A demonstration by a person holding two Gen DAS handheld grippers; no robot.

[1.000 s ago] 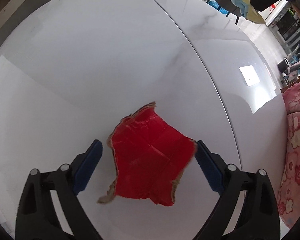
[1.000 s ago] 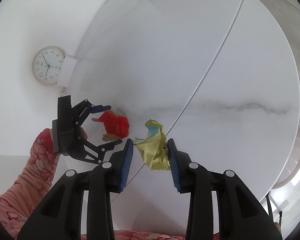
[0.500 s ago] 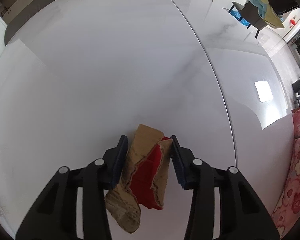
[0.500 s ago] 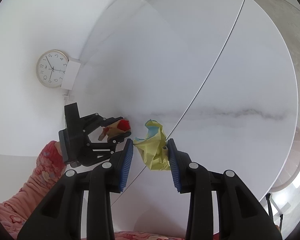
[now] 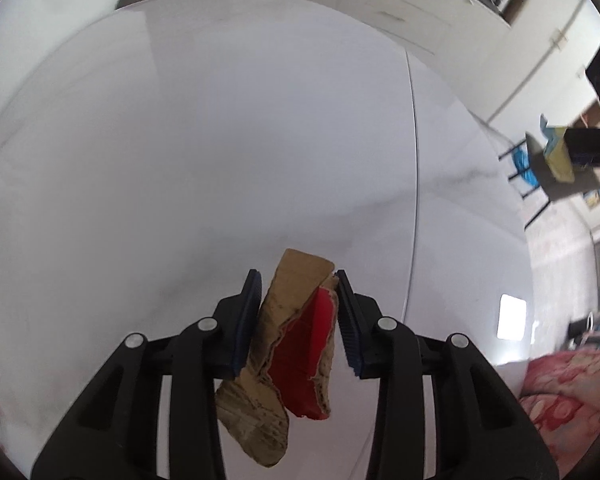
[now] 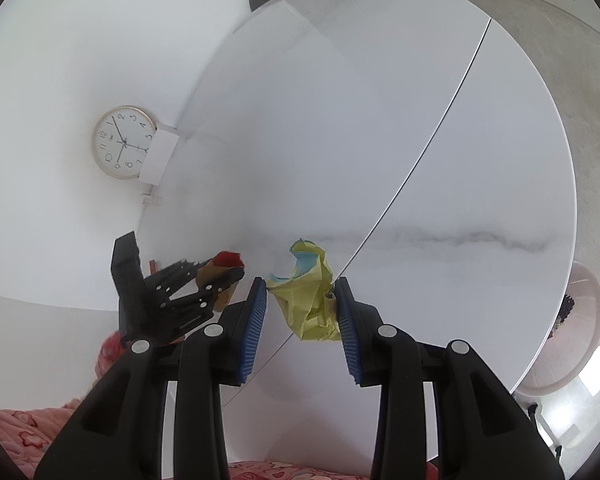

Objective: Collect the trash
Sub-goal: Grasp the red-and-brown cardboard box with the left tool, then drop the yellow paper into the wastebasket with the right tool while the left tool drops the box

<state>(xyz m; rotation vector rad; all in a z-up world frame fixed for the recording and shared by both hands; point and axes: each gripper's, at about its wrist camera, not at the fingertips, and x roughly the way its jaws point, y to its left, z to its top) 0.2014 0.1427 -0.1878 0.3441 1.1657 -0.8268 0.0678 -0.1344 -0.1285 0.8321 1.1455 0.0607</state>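
Left gripper (image 5: 298, 320): jaws have just been closing; pads now clamp a folded scrap of red-faced cardboard (image 5: 296, 344), which hangs clear above the white table (image 5: 220, 160).
Right gripper (image 6: 300, 316): jaws narrowly set, pads pressing a crumpled yellow and blue paper (image 6: 310, 298), held above the table seam.
Wall clock (image 6: 123, 142): left of the table in the right wrist view.
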